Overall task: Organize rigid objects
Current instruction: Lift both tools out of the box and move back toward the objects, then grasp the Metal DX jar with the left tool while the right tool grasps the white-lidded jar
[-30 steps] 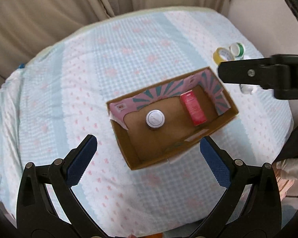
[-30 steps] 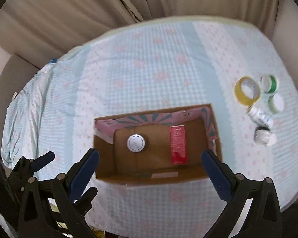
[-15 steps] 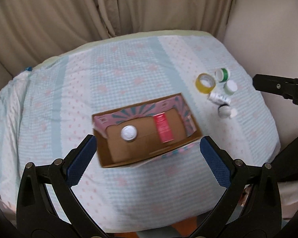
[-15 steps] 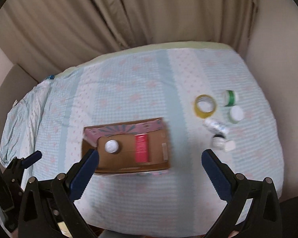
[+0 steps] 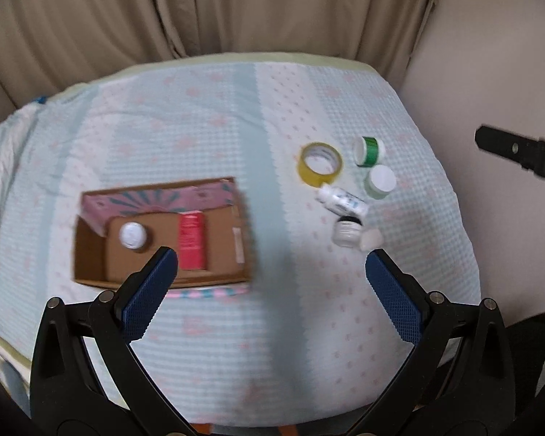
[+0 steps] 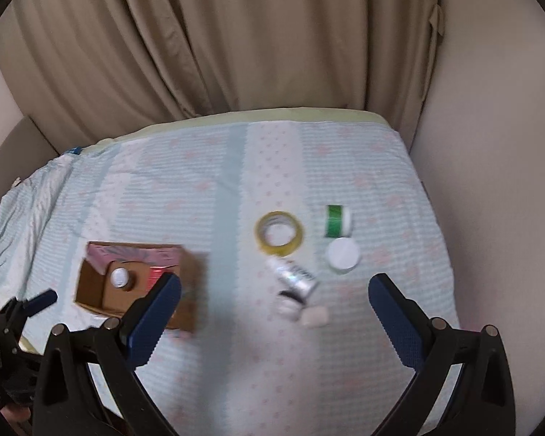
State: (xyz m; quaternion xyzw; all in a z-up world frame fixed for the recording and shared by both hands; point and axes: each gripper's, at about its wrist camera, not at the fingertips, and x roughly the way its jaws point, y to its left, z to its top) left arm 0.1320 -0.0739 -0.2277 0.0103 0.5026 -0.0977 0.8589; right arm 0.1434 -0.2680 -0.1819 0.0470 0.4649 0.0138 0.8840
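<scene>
Clutter of small hard things lies right of the box [image 5: 91, 254]; both grippers hang spread and empty above the bedspread [image 5: 200, 127].

I judge the tape roll [image 6: 279, 233], green-banded jar [image 6: 337, 221], white-lidded jar [image 6: 342, 254] and toppled bottle [image 6: 295, 278] light, stiff and slick; my right gripper [image 6: 274, 307] should pinch the tape's rim; my left gripper [image 5: 271, 283] waits.

blur: bottle [image 6: 296, 278] label unreadable at centre of right view | hidden: cardboard box [image 6: 98, 290] lower right behind finger | cut off: right gripper [image 5: 519, 152] at right edge of left view
</scene>
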